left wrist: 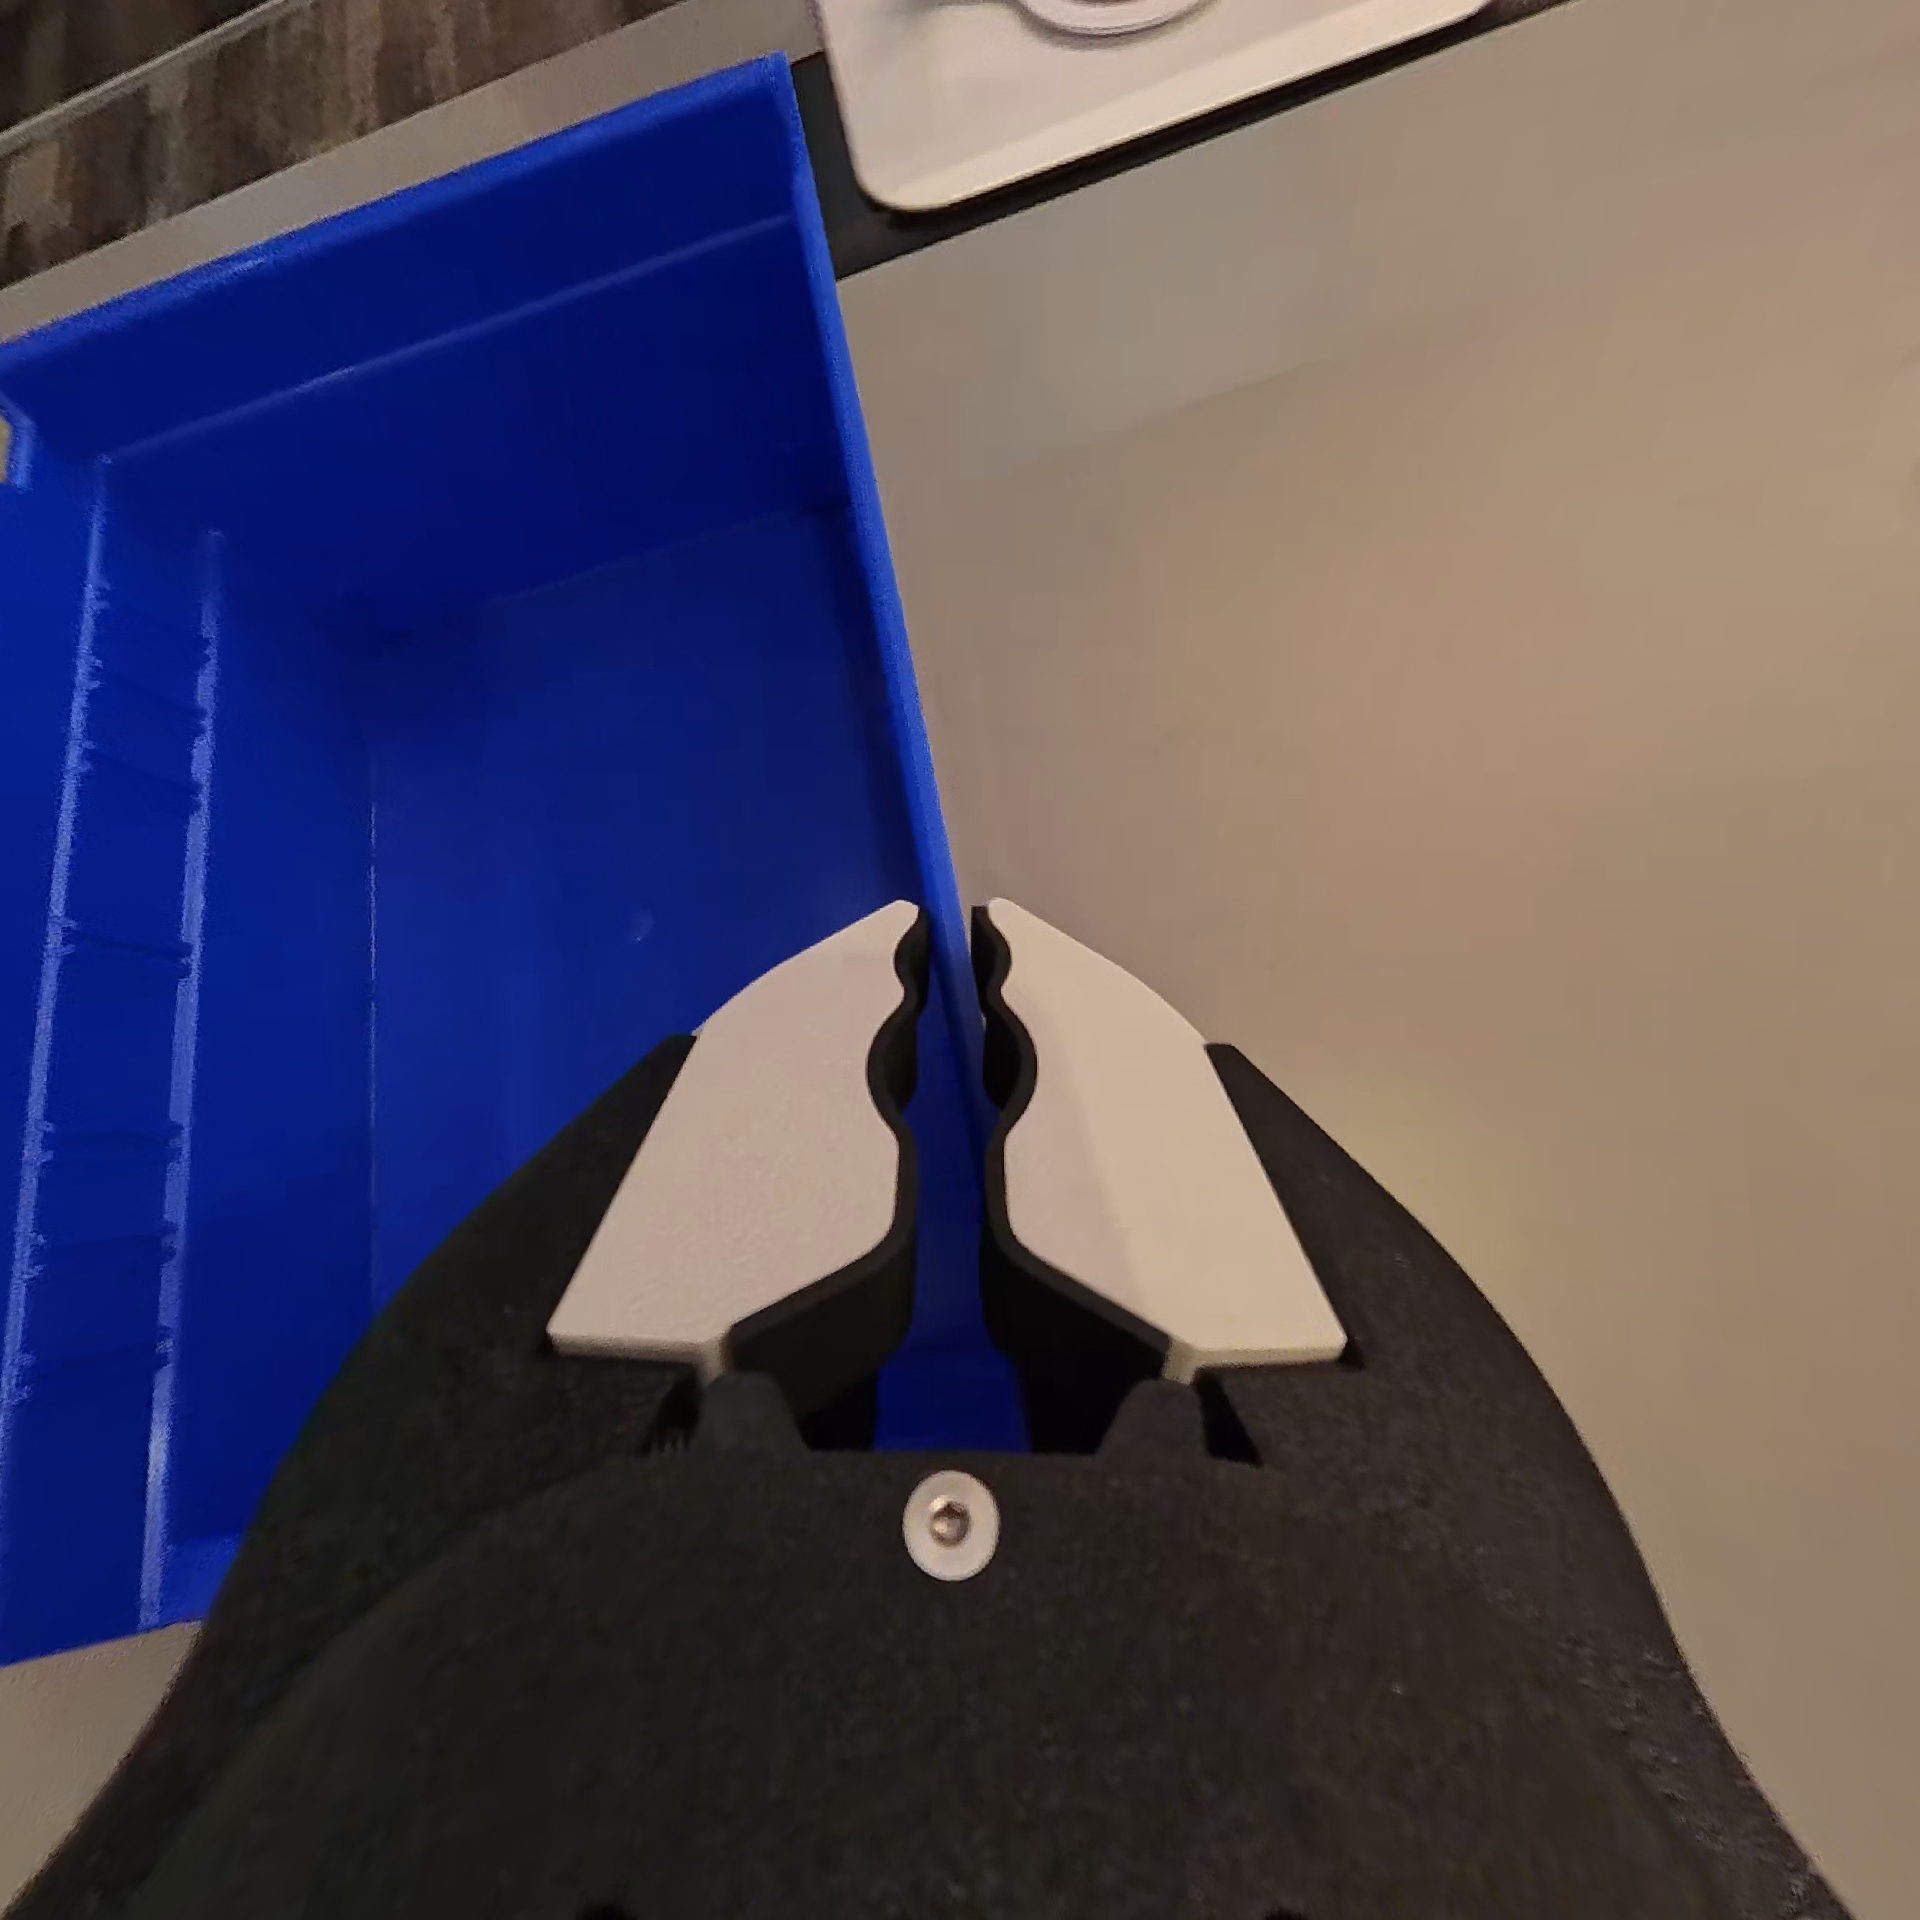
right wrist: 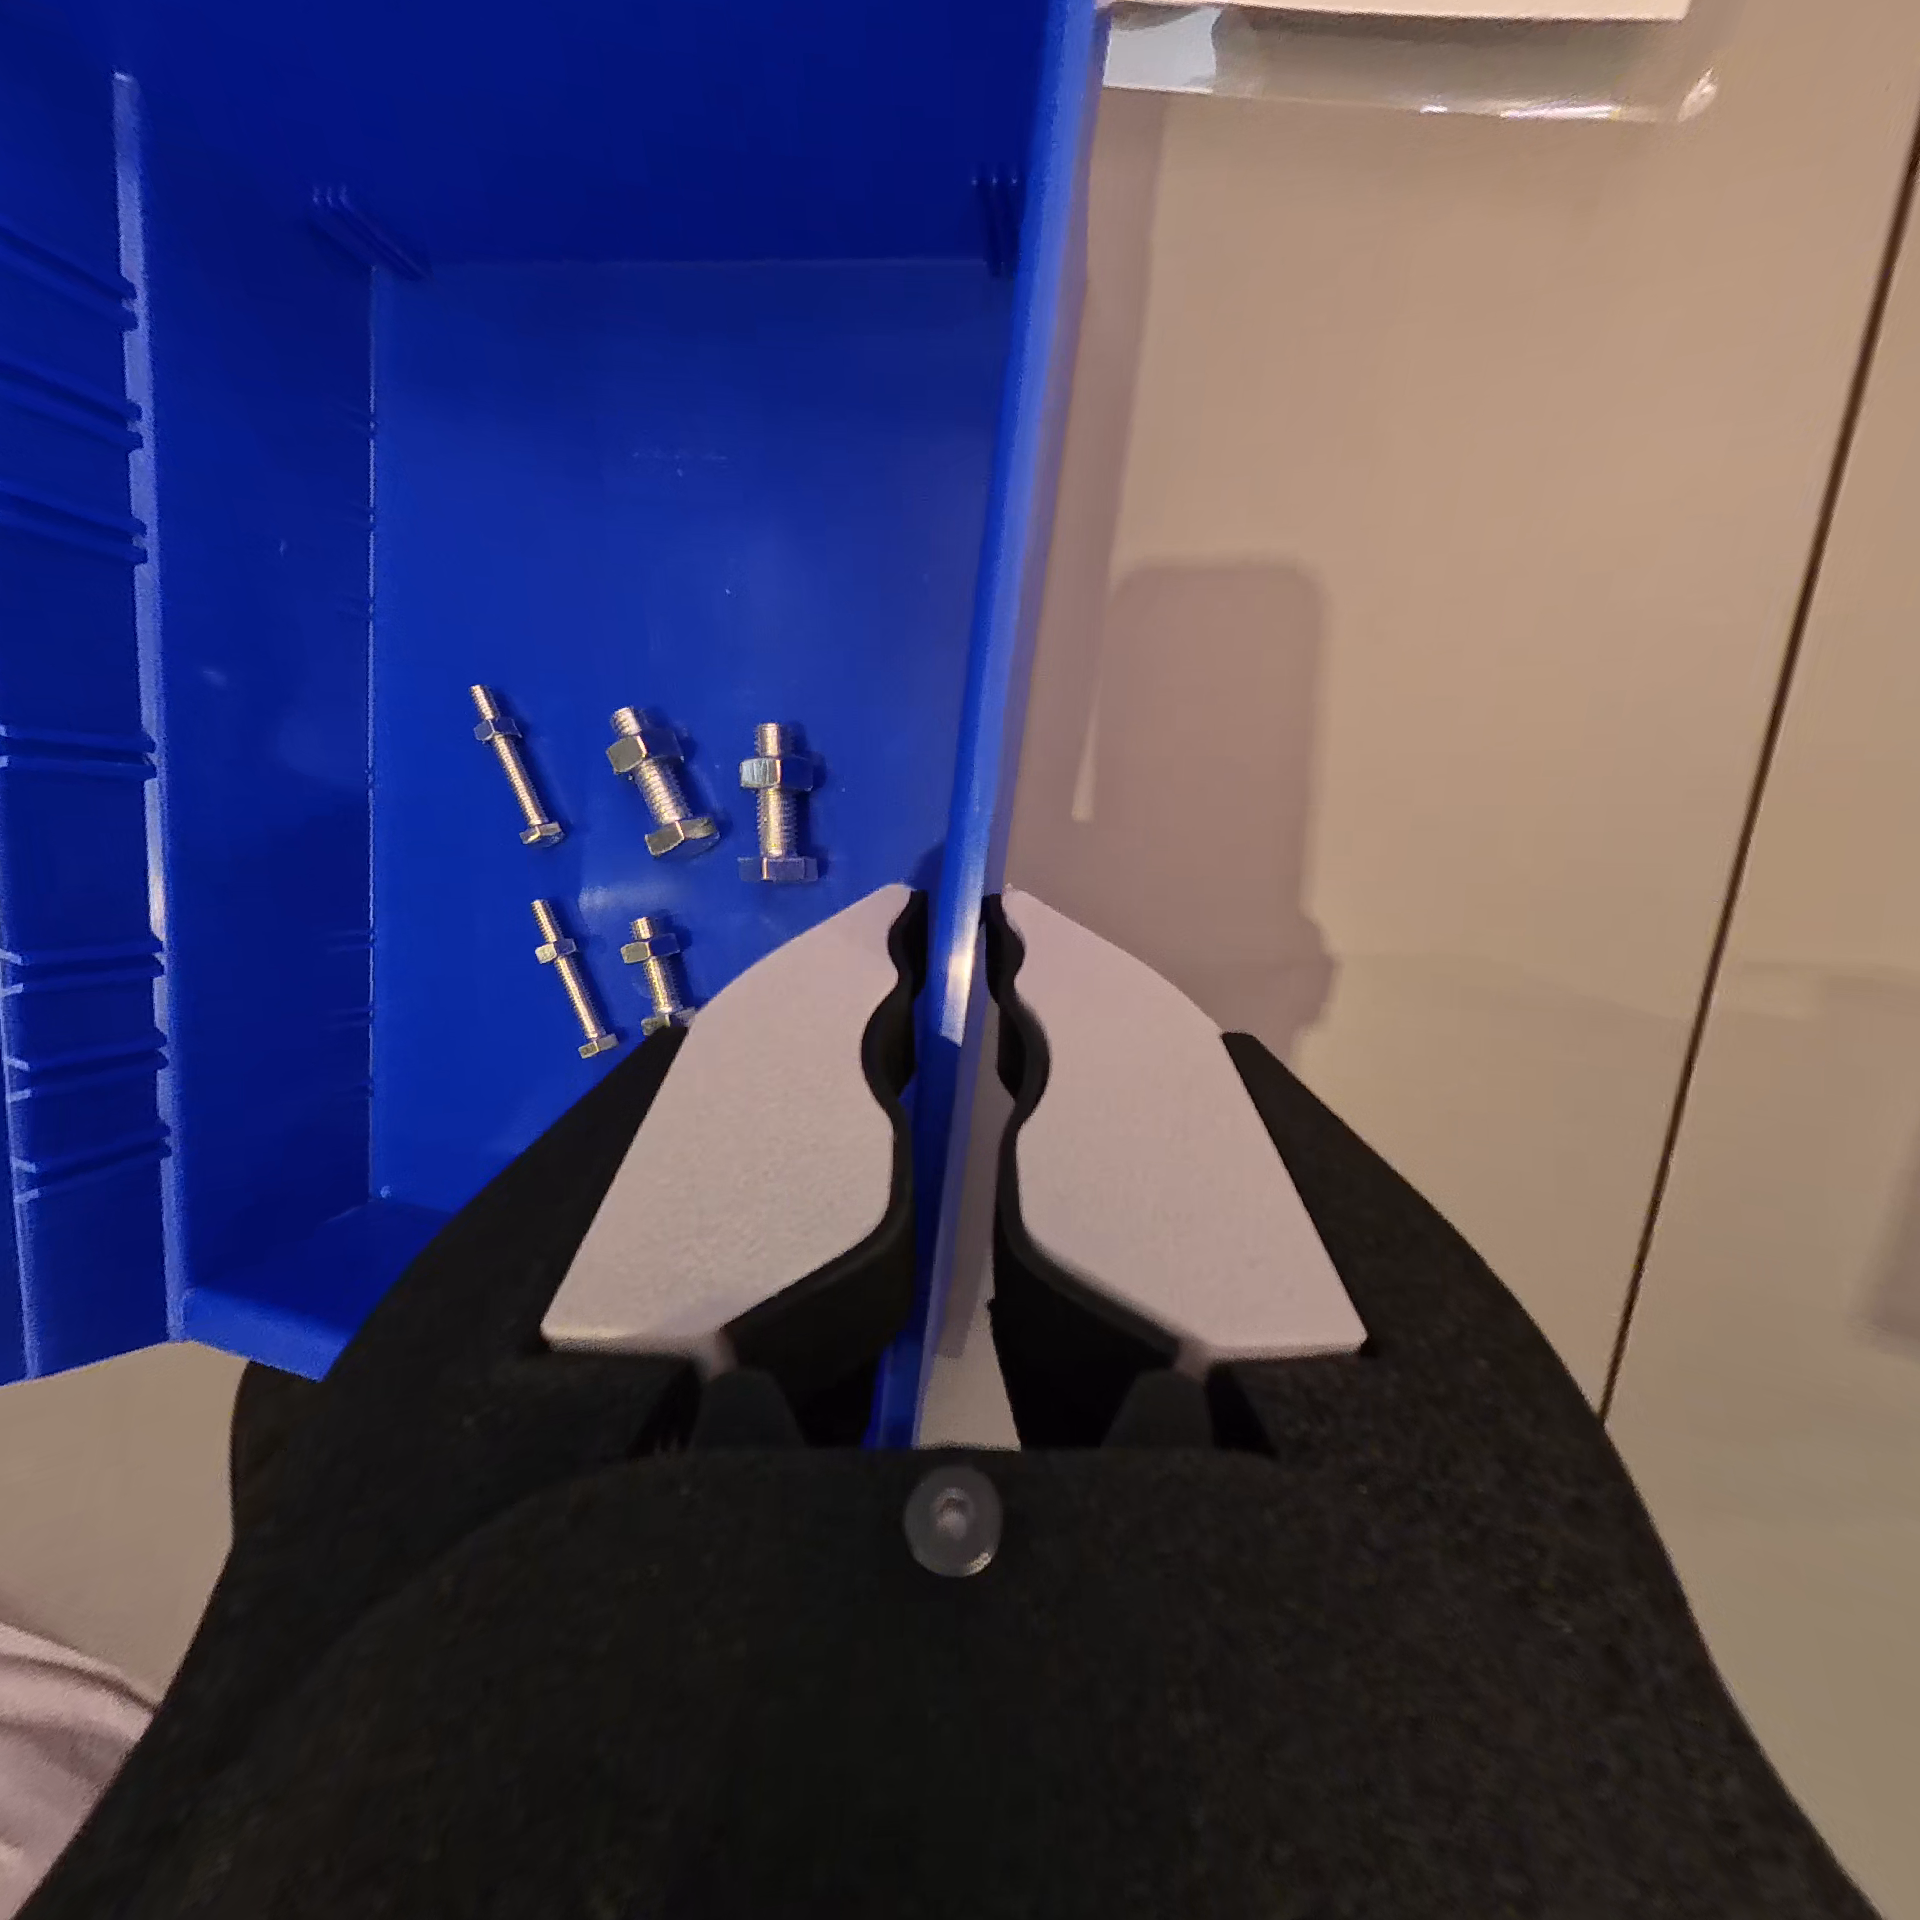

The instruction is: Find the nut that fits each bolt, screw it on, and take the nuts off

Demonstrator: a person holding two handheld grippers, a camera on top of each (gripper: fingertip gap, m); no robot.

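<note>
The left gripper (left wrist: 948, 914) is closed to a narrow gap with the thin side wall of a blue bin (left wrist: 582, 727) running between its 2 fingers; the black pads sit on either side of the wall and pinch it. The part of this bin that shows in the left wrist view is bare. Beyond the wall lies a beige table (left wrist: 1455, 727), and at its far edge sits a flat grey plate (left wrist: 1039, 114).

The right gripper (right wrist: 956, 902) is likewise nearly closed, clamped on the right wall of a blue bin (right wrist: 665, 436), 1 finger inside and 1 outside. Whether the 2 views show the same bin cannot be told.

On this bin's floor, just left of the gripper, lie 5 bolts, each with a nut threaded near its tip. In the far row are a thin bolt (right wrist: 516, 767), a thick bolt (right wrist: 661, 781) tilted left, and another thick bolt (right wrist: 777, 805) closest to the clamped wall. In the near row are a second thin bolt (right wrist: 569, 979) and a short bolt (right wrist: 657, 971) partly hidden by the left finger. To the right of the bin is the pale table (right wrist: 1455, 727).
</note>
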